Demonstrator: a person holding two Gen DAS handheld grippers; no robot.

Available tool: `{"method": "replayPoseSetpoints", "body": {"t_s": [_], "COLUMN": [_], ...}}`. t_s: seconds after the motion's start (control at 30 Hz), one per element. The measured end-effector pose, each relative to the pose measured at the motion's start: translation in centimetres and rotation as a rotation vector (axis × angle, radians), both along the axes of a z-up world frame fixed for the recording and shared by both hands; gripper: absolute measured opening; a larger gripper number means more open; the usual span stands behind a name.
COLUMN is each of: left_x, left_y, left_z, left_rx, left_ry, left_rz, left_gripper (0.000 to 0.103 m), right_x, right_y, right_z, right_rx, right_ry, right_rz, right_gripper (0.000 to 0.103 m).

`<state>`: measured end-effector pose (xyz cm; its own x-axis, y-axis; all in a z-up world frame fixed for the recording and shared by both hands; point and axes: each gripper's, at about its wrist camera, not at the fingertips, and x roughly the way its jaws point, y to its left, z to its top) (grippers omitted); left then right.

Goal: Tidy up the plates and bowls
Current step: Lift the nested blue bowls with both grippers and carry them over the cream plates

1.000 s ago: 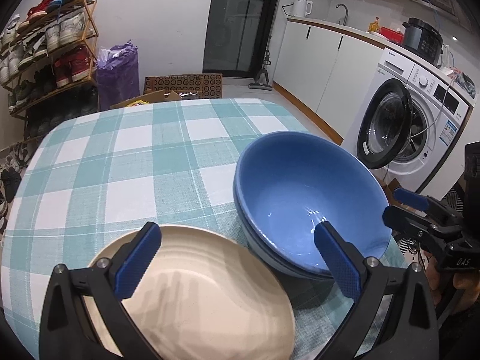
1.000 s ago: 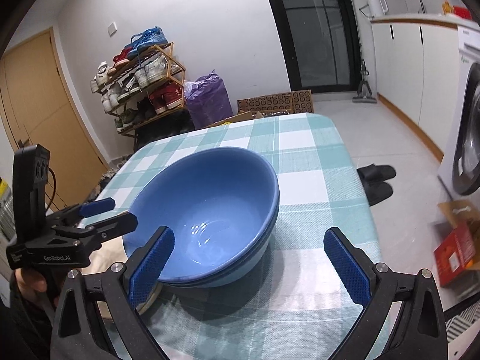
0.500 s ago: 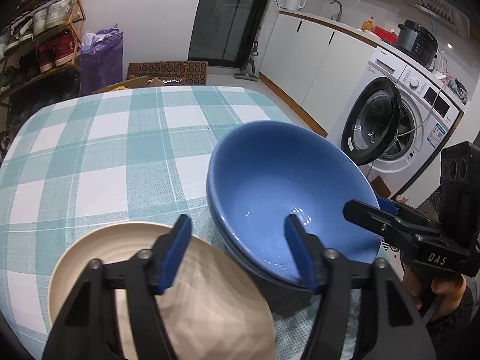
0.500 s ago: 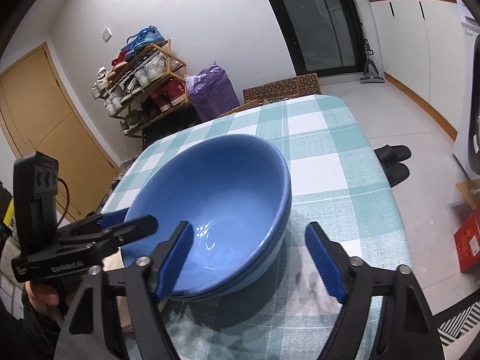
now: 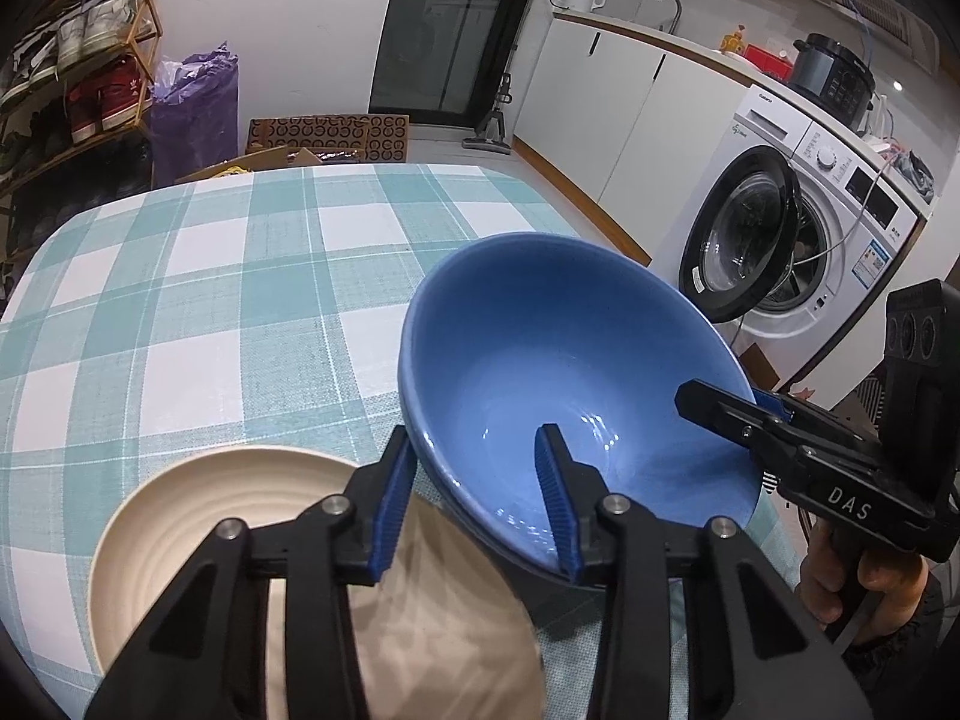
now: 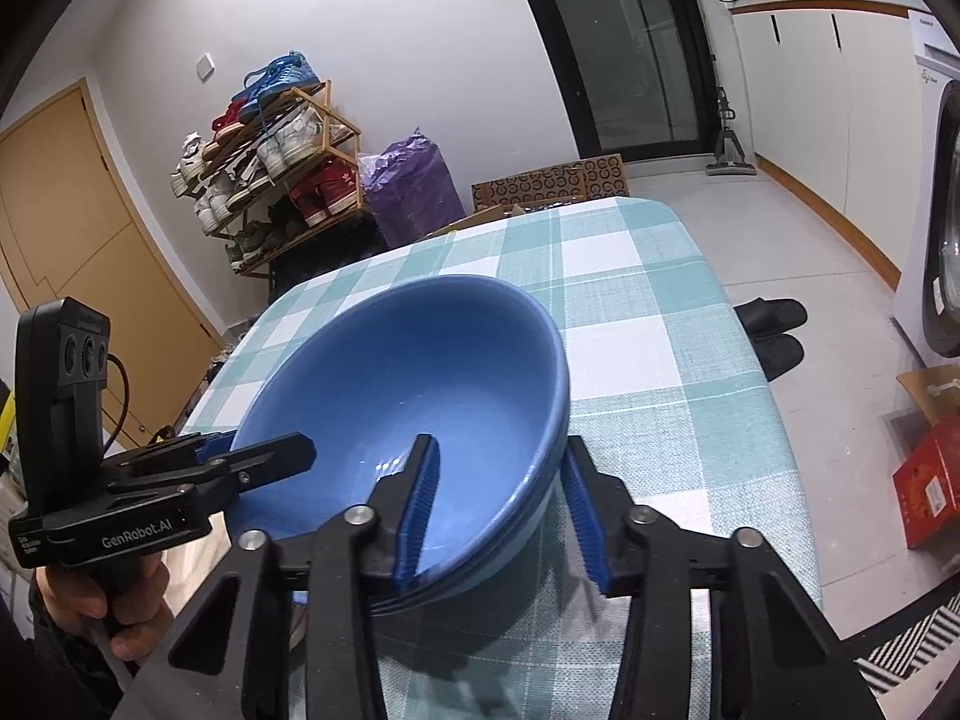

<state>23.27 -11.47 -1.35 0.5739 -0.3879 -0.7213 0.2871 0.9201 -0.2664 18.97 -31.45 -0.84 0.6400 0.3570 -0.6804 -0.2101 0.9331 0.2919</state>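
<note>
Two nested blue bowls [image 5: 540, 360] stand on the checked tablecloth [image 5: 180, 276], beside a cream plate [image 5: 198, 516] at the near left. My left gripper [image 5: 474, 450] straddles the bowls' near-left rim, one pad outside and one inside. Its jaws are closing and a gap still shows on the inner side. My right gripper [image 6: 499, 444] straddles the opposite rim of the blue bowls [image 6: 408, 372] the same way, also closing, with the pads clear of the wall. Each view shows the other gripper: the right gripper [image 5: 780, 420] and the left gripper [image 6: 240, 456], each in a person's hand.
A washing machine [image 5: 780, 228] with its door open stands to the right of the table. A shoe rack [image 6: 270, 180] and a purple bag [image 6: 414, 192] stand at the far wall. Slippers [image 6: 774, 330] and a red box [image 6: 930, 486] lie on the floor by the table's right edge.
Both grippers' jaws have narrowed from wide open and now sit astride opposite sides of the blue bowls' rim. The bowls and the plate have stayed in place.
</note>
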Motion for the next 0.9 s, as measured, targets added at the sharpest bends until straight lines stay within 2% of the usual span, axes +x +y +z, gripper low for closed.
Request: {"method": "replayPoseSetpoints", "body": {"t_s": [0.53,0.9], "left_x": [-0.4,-1.4], "left_y": [-0.4,-1.0], "left_z": [0.1,2.0], "left_rx": [0.031,0.033], "left_ry": [-0.006,-0.058], "left_rz": [0.0,-0.014], "left_gripper": [0.038,0.038], "right_x": [-0.6,-1.8], "right_y": [-0.3,-0.9], "right_z": [0.3,2.3], "right_rx": [-0.012,-0.021], "right_ry": [-0.008,-0.044], "right_rz": [-0.005,-0.015], "right_gripper": [0.039,0.039]}}
